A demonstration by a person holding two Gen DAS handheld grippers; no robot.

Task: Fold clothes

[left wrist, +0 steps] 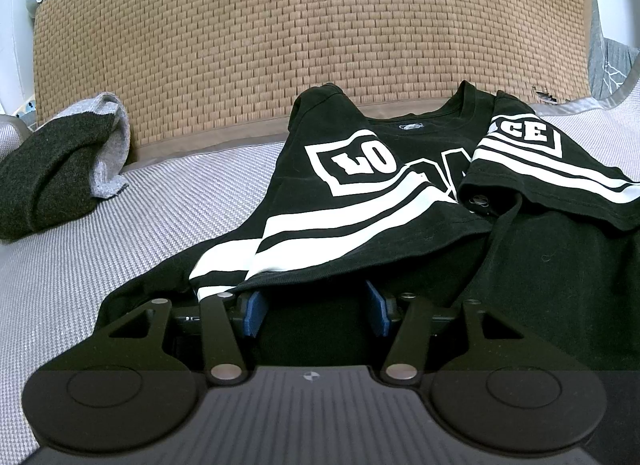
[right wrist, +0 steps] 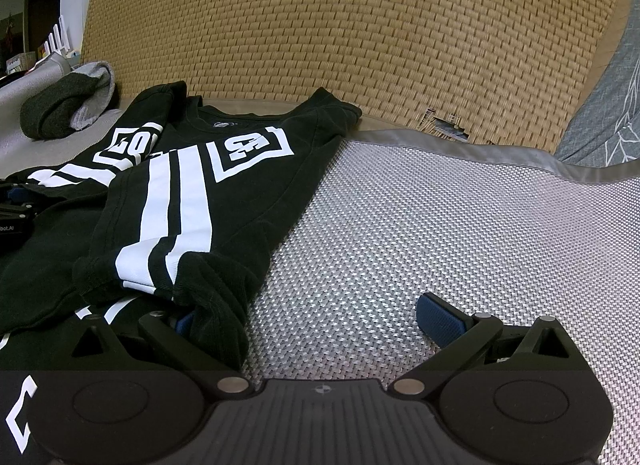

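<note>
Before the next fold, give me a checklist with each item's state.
1. Both sleeves folded in over the shirt body: ok, the striped sleeves cross the front.
2. Left gripper jaws apart: ok; its pads are at the shirt's near edge, and black cloth shows between them.
3. Left gripper holding cloth: not ok, the pads stand clear of it.
4. Right gripper jaws apart: ok, wide; one pad is on bare mat, the other tucked under a bunched sleeve cuff.
5. Hem flat: not ok, the cuff by the right gripper is rumpled.
6. Room ahead for the fold: ok; the grey garment lies apart from the shirt.
</note>
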